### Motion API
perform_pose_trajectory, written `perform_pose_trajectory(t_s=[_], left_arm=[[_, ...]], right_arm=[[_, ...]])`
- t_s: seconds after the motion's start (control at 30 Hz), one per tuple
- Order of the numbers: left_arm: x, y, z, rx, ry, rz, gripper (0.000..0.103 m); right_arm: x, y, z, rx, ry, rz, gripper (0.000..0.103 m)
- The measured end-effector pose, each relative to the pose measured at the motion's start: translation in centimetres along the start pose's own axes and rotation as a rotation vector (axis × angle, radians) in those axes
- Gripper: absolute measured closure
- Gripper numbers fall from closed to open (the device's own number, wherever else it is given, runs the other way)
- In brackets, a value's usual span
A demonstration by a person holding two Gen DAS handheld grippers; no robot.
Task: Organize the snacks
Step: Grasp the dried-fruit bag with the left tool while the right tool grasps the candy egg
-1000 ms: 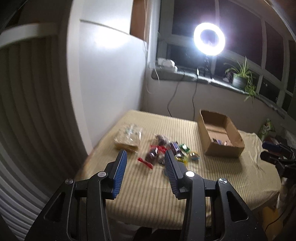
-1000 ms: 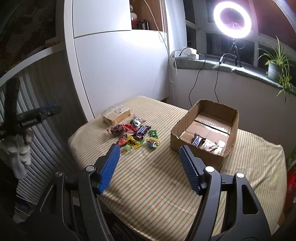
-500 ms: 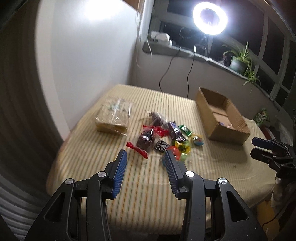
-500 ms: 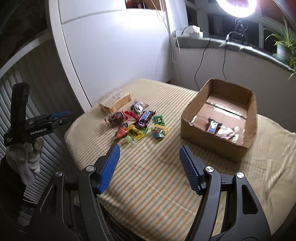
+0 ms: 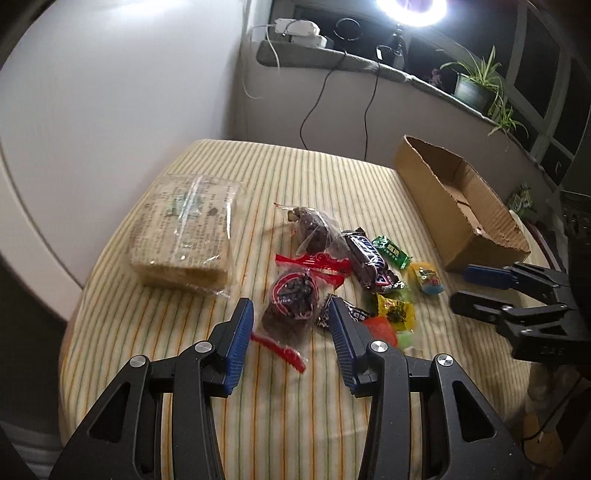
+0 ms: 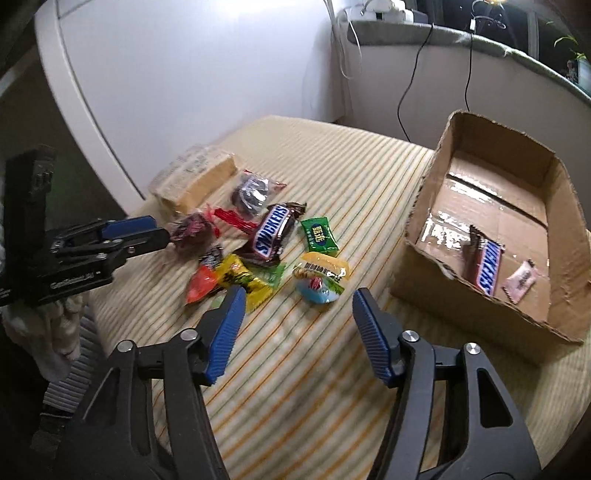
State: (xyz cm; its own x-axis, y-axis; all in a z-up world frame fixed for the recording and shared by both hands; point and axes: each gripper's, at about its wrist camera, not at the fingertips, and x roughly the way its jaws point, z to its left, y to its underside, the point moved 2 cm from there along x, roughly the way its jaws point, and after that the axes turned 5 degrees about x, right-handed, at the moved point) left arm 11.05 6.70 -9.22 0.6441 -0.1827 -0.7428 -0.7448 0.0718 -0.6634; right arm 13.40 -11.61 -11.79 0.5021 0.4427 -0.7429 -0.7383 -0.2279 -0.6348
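Note:
A pile of wrapped snacks lies mid-table: a Snickers bar (image 6: 272,229), a green packet (image 6: 319,235), a jelly cup (image 6: 320,282), a yellow packet (image 6: 243,280) and a red-trimmed bag of dark fruit (image 5: 291,301). A cardboard box (image 6: 424,206) at the right holds a second Snickers bar (image 6: 488,266) and a pink packet (image 6: 521,280). My left gripper (image 5: 291,314) is open, its jaws either side of the dark fruit bag, just above it. My right gripper (image 6: 297,301) is open and empty, just short of the jelly cup.
A large wrapped cracker block (image 5: 186,236) lies at the table's left. The striped tablecloth (image 6: 295,387) covers the table. A white cabinet (image 6: 184,74) stands behind. A windowsill with cables, a ring light (image 5: 410,9) and a plant (image 5: 476,83) is at the back.
Both grippers have moved down and forward toward the snack pile. The left now straddles the dark fruit bag; the right has neared the jelly cup. Both stayed open.

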Motion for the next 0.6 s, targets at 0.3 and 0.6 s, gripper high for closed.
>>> perform_pose_trajectory(t_s=[0.3,0.6], left_arm=[[1.7,-0.8,0.4,0.036,0.018,0.025,0.062],[3.2,0.1,0.7,0.021,0.048,0.061,0.062]], right_arm=[[2.4,-0.9,-0.4,0.039,0.059,0.028,0.044],[4.1,-1.0,-0.2,0.052,0.082,0.047,0.044]])
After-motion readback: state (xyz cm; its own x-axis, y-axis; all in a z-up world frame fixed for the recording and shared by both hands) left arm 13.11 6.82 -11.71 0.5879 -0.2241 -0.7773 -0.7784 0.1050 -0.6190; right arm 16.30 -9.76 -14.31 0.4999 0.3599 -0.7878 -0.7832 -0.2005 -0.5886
